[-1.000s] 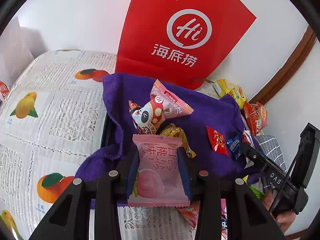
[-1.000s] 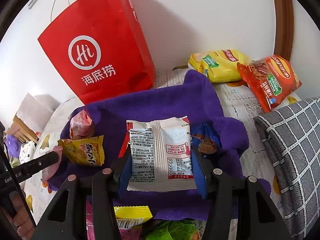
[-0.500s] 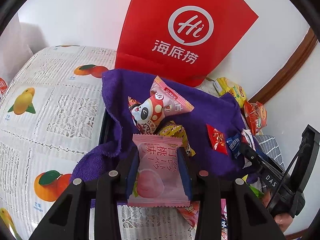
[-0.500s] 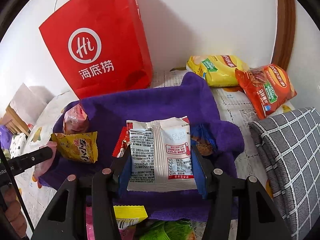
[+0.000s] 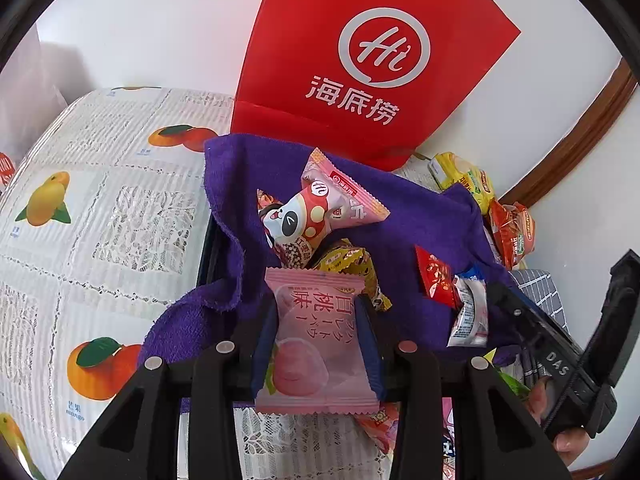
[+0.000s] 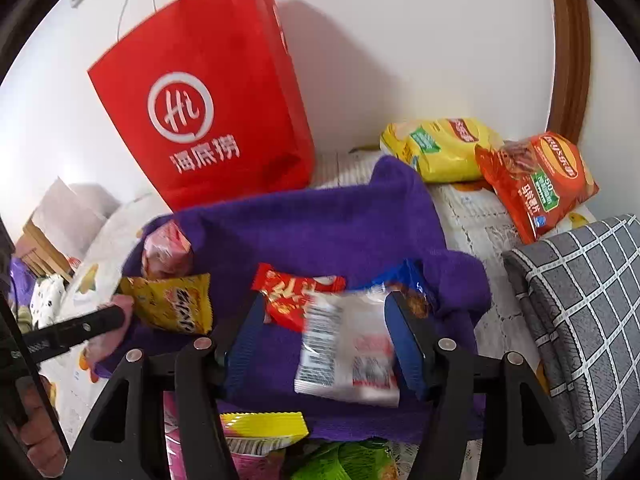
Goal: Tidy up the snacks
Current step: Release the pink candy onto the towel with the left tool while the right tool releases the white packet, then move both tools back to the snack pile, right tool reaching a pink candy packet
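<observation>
My left claw is clamped on the pink peach pack, pads on both its sides, pack upright w/ its top edge over the near-left part of the purple towel. My right claw is spread apart; the white pack sits btwn the blue pads, blurred, tilted, close against the right pad and clear of the left one. Can't tell if it's touching the towel yet.

On the towel, left view: panda pack w/ a pink pack behind it, yellow pack just beyond my peach pack, red sachet and a blue-white one to the right by the right claw's tip.

Right view: red sachet just beyond the white pack, touching or overlapping it, blue pack at the right pad, yellow pack at left near the left claw's tip.

Red bag stands behind the towel against the wall. Yellow chips and orange chips lie on the fruit-print surface far right, beside a grey checked cushion. More packs, yellow, pink, green, lie near edge, below the towel.
</observation>
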The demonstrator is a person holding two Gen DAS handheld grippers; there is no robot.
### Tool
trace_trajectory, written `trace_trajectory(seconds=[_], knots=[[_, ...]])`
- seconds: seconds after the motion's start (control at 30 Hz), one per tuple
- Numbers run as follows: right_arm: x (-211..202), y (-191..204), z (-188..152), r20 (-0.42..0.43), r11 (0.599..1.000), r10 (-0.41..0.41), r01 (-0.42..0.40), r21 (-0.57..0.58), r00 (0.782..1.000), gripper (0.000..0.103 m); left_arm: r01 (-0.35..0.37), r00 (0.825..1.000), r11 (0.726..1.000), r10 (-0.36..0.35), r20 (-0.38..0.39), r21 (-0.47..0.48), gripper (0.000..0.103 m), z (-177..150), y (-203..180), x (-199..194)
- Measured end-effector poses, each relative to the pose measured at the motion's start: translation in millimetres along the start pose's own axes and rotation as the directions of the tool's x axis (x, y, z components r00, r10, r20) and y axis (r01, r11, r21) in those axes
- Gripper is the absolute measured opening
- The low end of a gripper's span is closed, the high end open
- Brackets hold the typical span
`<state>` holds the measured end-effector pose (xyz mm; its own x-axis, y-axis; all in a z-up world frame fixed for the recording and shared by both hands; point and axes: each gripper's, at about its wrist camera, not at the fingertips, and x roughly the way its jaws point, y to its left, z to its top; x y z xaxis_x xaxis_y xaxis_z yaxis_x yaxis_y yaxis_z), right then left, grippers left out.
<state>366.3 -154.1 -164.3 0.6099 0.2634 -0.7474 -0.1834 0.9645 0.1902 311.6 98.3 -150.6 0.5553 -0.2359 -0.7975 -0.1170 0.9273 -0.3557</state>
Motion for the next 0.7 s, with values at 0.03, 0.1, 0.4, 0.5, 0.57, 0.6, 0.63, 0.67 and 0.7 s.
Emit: trace_trajectory(seconds=[0.03, 0.1, 0.4, 0.5, 0.57, 0.6, 0.63, 0.67, 0.7], knots=[[-2, -1, 1, 0.011, 1.000, 0.005, -0.005, 0.006, 1.000, 0.067, 0.001, 1.000, 1.000, -0.001, -0.003, 0.000, 0.043, 0, 0, 0], [-8, -2, 2, 0.036, 1.000, 0.015, -0.016, 0.022, 0.999, 0.067, 0.001, 1.000, 1.000, -0.001, -0.003, 0.000, 0.054, 1, 0, 0], [-30, -6, -3, 0.086, 0.989, 0.086, -0.095, 0.112, 0.993, 0.067, -0.010, 0.998, 1.000, 0.009, 0.062, 0.013, 0.060, 4, -3, -17], [-44, 2, -17, 0.075, 0.987, 0.112, -0.120, 0.110, 0.991, 0.067, -0.002, 0.999, 1.000, 0.002, 0.054, 0.013, 0.060, 4, -4, -18], [-57, 8, -25, 0.088, 0.988, 0.118, -0.126, 0.093, 0.989, 0.067, -0.008, 0.999, 1.000, 0.008, 0.046, 0.012, 0.060, 3, -4, -18], [-63, 10, -28, 0.094, 0.988, 0.117, -0.125, 0.086, 0.989, 0.067, -0.007, 0.999, 1.000, 0.006, 0.046, 0.014, 0.060, 3, -5, -19], [-70, 12, -31, 0.099, 0.989, 0.117, -0.125, 0.081, 0.988, 0.067, -0.010, 0.999, 1.000, 0.010, 0.044, 0.016, 0.060, 2, -5, -19], [-77, 13, -35, 0.104, 0.988, 0.122, -0.131, 0.076, 0.987, 0.067, -0.016, 0.999, 1.000, 0.015, 0.043, 0.018, 0.060, 1, -5, -20], [-83, 14, -37, 0.104, 0.988, 0.124, -0.132, 0.074, 0.987, 0.067, -0.016, 0.999, 1.000, 0.015, 0.051, 0.022, 0.060, 0, -6, -23]])
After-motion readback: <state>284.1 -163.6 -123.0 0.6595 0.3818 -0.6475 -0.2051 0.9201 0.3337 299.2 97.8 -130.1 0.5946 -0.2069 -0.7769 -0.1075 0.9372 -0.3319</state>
